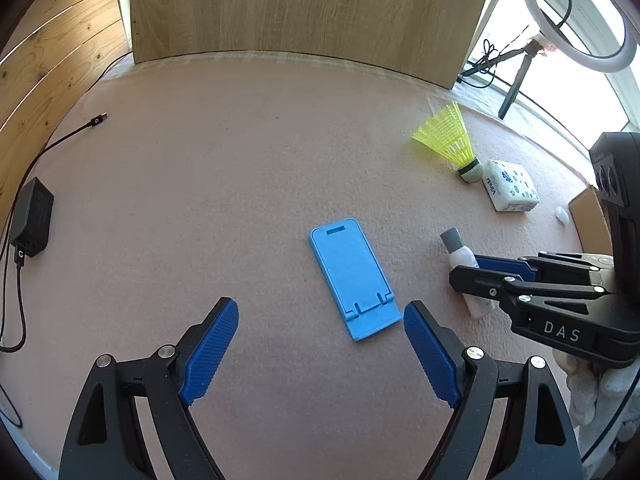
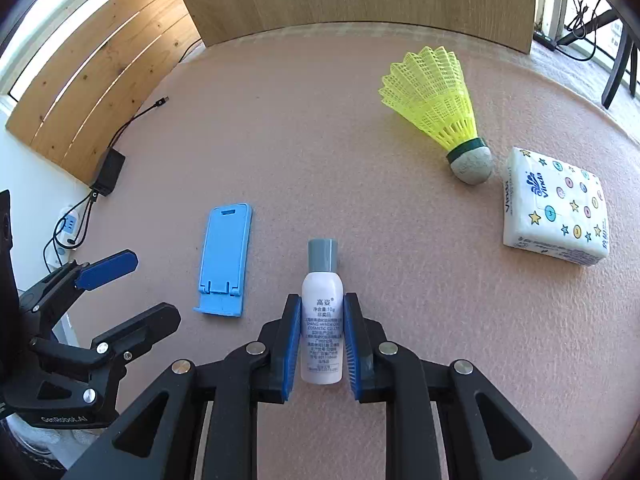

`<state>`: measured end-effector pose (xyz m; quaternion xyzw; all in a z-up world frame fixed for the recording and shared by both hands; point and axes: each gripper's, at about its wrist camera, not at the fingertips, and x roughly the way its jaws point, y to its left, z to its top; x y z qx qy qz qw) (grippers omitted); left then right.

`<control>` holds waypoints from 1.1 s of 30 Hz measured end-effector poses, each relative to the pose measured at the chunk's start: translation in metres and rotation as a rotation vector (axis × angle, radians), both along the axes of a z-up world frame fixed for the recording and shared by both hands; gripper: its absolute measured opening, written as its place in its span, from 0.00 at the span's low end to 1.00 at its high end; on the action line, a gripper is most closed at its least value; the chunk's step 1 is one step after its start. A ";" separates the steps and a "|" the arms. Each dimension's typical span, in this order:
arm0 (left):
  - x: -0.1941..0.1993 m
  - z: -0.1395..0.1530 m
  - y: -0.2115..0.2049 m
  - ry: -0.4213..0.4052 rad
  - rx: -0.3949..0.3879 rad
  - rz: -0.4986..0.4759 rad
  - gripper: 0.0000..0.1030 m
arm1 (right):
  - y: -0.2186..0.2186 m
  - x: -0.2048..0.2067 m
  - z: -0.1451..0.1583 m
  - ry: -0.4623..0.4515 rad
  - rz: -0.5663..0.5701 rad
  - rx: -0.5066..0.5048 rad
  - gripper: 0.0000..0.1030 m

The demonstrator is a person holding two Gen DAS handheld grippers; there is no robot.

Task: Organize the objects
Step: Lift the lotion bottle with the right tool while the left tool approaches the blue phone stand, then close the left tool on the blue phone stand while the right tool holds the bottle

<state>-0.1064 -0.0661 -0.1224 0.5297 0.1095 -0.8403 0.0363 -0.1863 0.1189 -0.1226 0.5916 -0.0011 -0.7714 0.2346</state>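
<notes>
A small white bottle [image 2: 322,320] with a grey cap sits between the blue pads of my right gripper [image 2: 322,308], which is shut on it; the same bottle [image 1: 460,252] shows at the right of the left wrist view. A light-blue phone stand [image 1: 354,278] lies flat on the pink mat, just ahead of my left gripper [image 1: 320,316], which is open with nothing between its fingers. In the right wrist view the phone stand [image 2: 224,258] lies left of the bottle, with the left gripper [image 2: 136,284] beyond it.
A yellow shuttlecock [image 2: 436,108] and a white tissue pack [image 2: 556,208] lie at the right. A black charger [image 1: 32,216] with its cable sits at the mat's left edge. A wooden board [image 1: 300,8] stands at the back. A cardboard box corner [image 1: 588,216] is far right.
</notes>
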 end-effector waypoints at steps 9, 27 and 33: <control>-0.045 -0.024 0.026 -0.094 -0.039 -0.038 0.76 | 0.024 0.011 0.007 0.067 -0.040 0.054 0.24; -0.030 -0.019 0.027 -0.069 -0.132 -0.059 0.39 | 0.020 0.028 -0.001 0.148 -0.042 0.134 0.18; -0.019 -0.017 0.036 -0.072 -0.141 -0.071 0.39 | 0.033 0.028 0.001 0.139 -0.072 0.097 0.18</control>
